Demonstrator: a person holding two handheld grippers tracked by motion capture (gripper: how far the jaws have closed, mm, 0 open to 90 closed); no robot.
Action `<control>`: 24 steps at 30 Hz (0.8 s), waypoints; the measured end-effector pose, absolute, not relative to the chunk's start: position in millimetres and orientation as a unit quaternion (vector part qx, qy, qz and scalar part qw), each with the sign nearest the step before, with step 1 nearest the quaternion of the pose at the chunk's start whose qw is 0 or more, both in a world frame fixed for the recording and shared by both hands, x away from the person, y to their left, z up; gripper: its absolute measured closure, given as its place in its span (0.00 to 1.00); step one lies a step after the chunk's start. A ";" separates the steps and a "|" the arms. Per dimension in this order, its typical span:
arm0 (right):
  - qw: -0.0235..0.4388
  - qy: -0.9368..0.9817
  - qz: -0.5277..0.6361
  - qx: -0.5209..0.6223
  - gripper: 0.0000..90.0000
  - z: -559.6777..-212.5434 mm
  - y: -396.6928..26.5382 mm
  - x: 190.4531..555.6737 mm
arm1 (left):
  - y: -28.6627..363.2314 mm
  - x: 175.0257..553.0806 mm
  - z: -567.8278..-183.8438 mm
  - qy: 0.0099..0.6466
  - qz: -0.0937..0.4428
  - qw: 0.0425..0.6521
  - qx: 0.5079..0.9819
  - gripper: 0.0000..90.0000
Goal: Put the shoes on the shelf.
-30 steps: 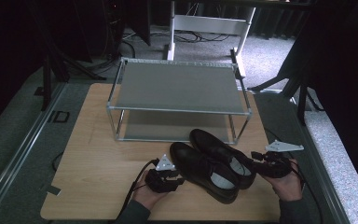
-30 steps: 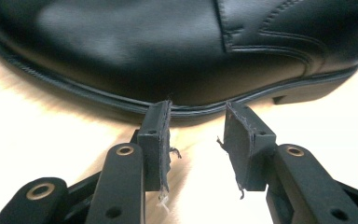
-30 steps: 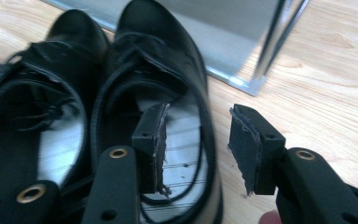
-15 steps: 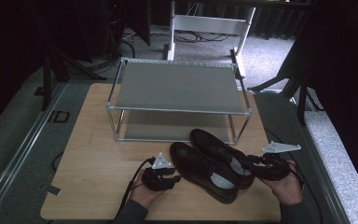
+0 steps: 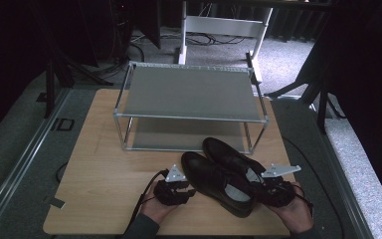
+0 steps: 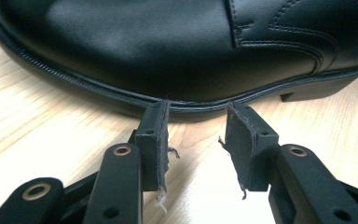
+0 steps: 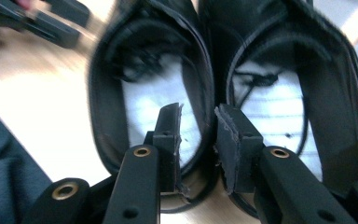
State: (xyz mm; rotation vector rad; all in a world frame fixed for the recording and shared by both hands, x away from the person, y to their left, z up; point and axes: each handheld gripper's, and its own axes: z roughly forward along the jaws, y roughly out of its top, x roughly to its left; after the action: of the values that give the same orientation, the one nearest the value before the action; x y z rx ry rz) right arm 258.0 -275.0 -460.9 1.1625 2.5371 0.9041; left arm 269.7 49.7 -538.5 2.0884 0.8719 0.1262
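Two black leather shoes lie side by side on the wooden table (image 5: 104, 174), the nearer shoe (image 5: 214, 181) (image 7: 158, 93) in front of the farther shoe (image 5: 229, 157) (image 7: 279, 112). My left gripper (image 5: 188, 191) (image 6: 198, 121) stands open, its tips just short of the nearer shoe's sole edge (image 6: 168, 100), with nothing between them. My right gripper (image 5: 262, 189) (image 7: 198, 135) is at the heel ends. Its jaws have just been closing and straddle the two adjoining collar walls, one jaw over each shoe's opening. A strip of white insole shows between the left pad and the wall, so the pads do not press.
A two-tier metal shoe rack (image 5: 189, 94) stands just behind the shoes, both shelves bare. Bare wood lies left of my left hand. The left gripper (image 7: 37, 21) shows blurred at the top left of the right gripper view. Dark stands and cables sit beyond the table.
My right gripper has slid left toward the shoes' heels, and its jaws stand narrower. The left gripper and both shoes have stayed put.
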 end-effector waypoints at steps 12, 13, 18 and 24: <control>0.104 0.852 0.292 0.421 0.94 -456.3 -281.1 254.4 | 22.4 269.5 -542.9 0.319 0.028 0.418 0.850 0.67; 0.105 0.852 0.292 0.422 0.94 -455.8 -282.5 253.3 | 20.0 269.8 -544.0 0.316 0.027 0.418 0.851 0.67; 0.108 0.856 0.294 0.412 0.89 -455.6 -285.0 252.0 | 18.1 272.3 -544.5 0.321 0.023 0.420 0.849 0.67; 0.112 0.845 0.326 0.408 0.55 -440.6 -295.7 258.9 | 17.6 273.8 -544.5 0.322 0.022 0.421 0.848 0.68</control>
State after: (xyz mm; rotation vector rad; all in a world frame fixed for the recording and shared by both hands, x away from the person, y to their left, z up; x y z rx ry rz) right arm 258.9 -295.7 -440.6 1.1982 2.4824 0.9569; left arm 273.8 17.6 -544.5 2.1239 0.8078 0.0549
